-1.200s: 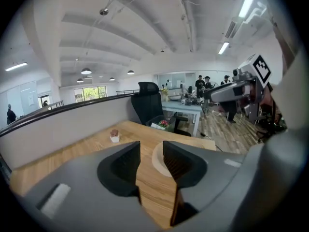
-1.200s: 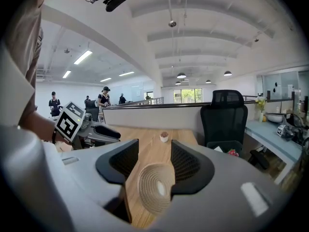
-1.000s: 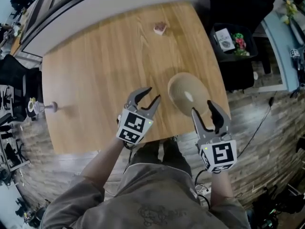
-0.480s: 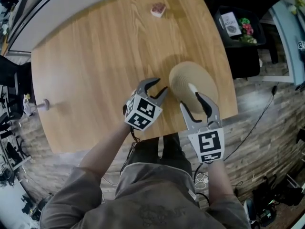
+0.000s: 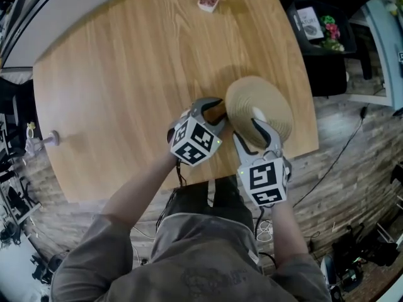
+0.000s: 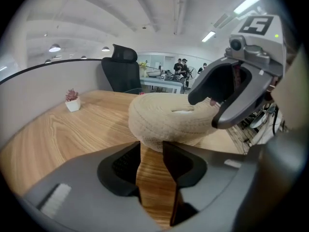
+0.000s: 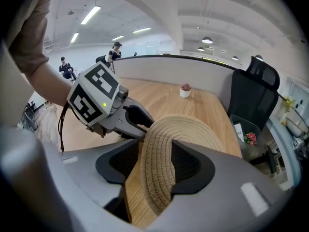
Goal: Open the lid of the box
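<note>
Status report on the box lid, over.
Left hand-held gripper open, empty, tips beside the box. Right hand-held gripper open, straddling the lid rim, not clamped. Lid on. Nothing in the way.

Round tan woven box (image 5: 263,106), closed, upright near the wooden table's (image 5: 126,74) front right edge.

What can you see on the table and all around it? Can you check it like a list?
Surface: wooden table, mostly bare wood.
Job's things: round woven box, lid on, near the table's front edge.
Clutter: small potted plant at the far edge.
Grippers: left gripper open, tips just short of the box; right gripper open, jaws either side of its woven rim.
Cables: dark cable on the floor at the right.
Surroundings: black office chair behind the table; people far off.
</note>
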The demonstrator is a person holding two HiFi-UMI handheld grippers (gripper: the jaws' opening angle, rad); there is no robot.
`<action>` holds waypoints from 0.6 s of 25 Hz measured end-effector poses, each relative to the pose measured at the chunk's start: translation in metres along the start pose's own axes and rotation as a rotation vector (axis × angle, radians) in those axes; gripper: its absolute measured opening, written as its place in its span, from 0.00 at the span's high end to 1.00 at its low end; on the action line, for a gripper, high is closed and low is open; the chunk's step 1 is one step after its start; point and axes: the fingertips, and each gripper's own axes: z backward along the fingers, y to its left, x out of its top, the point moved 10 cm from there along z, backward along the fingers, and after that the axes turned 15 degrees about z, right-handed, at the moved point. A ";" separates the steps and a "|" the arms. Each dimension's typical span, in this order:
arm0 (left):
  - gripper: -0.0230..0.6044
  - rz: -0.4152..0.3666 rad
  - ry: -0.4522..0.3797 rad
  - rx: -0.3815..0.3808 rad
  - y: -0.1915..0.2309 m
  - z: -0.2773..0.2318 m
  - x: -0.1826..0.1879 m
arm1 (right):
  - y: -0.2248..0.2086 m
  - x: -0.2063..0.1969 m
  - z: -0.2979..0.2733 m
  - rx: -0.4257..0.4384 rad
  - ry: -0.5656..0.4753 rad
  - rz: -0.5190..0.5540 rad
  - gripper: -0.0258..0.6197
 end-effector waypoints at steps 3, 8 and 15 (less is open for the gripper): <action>0.80 -0.038 -0.005 -0.022 0.000 -0.007 0.001 | 0.000 -0.003 -0.007 0.012 0.035 0.021 0.65; 0.85 -0.109 -0.020 -0.041 -0.002 -0.016 0.004 | 0.003 -0.003 -0.017 0.018 0.071 0.050 0.65; 0.90 -0.128 -0.024 -0.071 -0.004 -0.019 0.003 | 0.011 0.000 -0.029 -0.058 0.119 0.176 0.65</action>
